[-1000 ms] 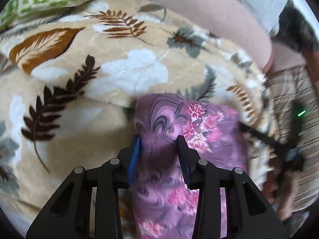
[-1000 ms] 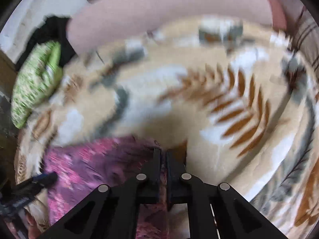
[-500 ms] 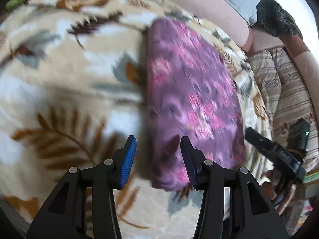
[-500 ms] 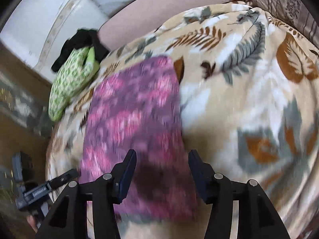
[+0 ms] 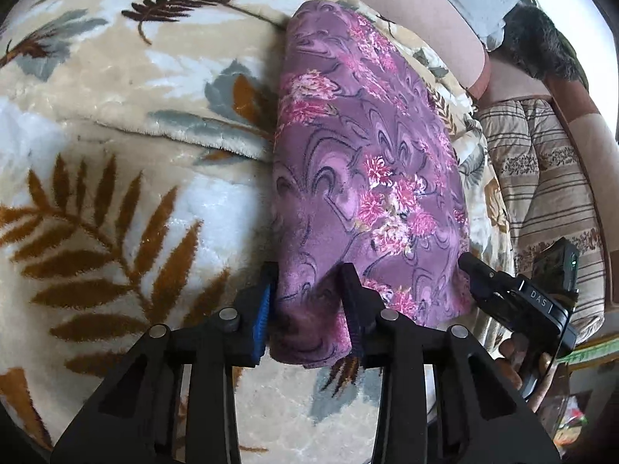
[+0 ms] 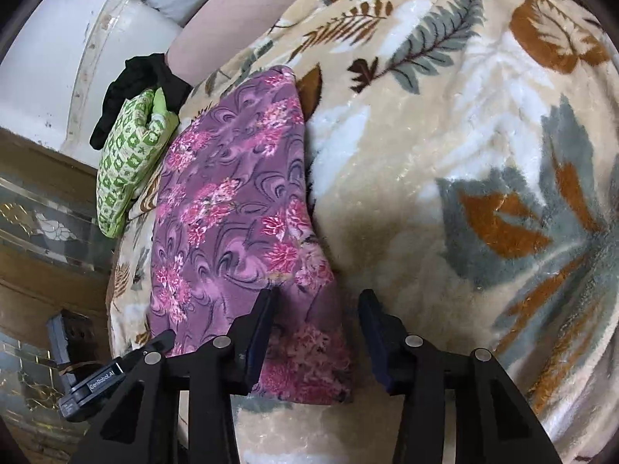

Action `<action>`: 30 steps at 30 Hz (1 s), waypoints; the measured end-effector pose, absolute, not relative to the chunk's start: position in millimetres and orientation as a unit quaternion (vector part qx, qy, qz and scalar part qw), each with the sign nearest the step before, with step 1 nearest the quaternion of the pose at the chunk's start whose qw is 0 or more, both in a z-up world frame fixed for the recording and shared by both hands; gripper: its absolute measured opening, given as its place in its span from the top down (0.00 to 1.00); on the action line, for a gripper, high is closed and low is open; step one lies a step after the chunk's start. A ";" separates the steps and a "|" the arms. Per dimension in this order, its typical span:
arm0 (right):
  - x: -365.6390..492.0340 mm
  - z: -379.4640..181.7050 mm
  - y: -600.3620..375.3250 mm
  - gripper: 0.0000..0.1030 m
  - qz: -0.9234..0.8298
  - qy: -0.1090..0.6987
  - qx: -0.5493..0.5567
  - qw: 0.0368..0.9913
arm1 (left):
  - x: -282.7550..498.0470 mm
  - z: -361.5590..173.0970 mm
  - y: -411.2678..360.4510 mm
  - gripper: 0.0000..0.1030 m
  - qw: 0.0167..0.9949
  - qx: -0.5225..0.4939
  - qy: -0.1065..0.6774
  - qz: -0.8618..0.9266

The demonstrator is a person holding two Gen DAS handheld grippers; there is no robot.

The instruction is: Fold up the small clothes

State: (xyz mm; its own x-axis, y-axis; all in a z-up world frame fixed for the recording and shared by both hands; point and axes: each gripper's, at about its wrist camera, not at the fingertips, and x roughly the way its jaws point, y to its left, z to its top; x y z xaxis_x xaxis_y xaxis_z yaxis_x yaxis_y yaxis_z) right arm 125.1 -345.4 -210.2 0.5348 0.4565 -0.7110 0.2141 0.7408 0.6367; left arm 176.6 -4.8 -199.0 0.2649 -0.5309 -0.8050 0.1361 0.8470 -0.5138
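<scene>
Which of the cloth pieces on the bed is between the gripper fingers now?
The purple floral garment, folded into a long strip on the leaf-print blanket. The green patterned cloth and black cloth lie farther off at the far edge.

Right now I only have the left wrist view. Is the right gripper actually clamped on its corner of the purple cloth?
Observer: No. The right gripper is open. Its fingers have just been closing around the near corner of the purple cloth, but one is clear of it, over the blanket.
Operator: Is anything else lying on the bed?
Observer: Yes, a green patterned cloth lies beside the purple cloth's far end.
Operator: Is that all?
Observer: No, a black garment is bunched up just behind the green one.
</scene>
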 end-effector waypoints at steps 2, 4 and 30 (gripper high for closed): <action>122.3 -211.7 -346.7 0.57 0.074 0.474 0.359 0.801 | 176.1 -198.6 -4.1 0.68 0.776 -0.170 0.568 -0.214; 122.2 -210.5 -346.5 0.57 0.075 0.477 0.357 0.799 | 174.7 -197.0 -4.9 0.68 0.779 -0.165 0.567 -0.212; 124.8 -207.8 -334.6 0.96 0.064 0.489 0.295 0.818 | 175.2 -195.5 0.3 0.82 0.778 -0.167 0.565 -0.218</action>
State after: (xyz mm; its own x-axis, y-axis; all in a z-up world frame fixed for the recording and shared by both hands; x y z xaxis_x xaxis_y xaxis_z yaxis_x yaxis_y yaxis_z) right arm 124.8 -334.6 -207.8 0.5139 0.3933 -0.7624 0.1841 0.8175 0.5458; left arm 175.2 0.3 -195.5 0.2674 -0.5279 -0.8061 0.1499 0.8492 -0.5064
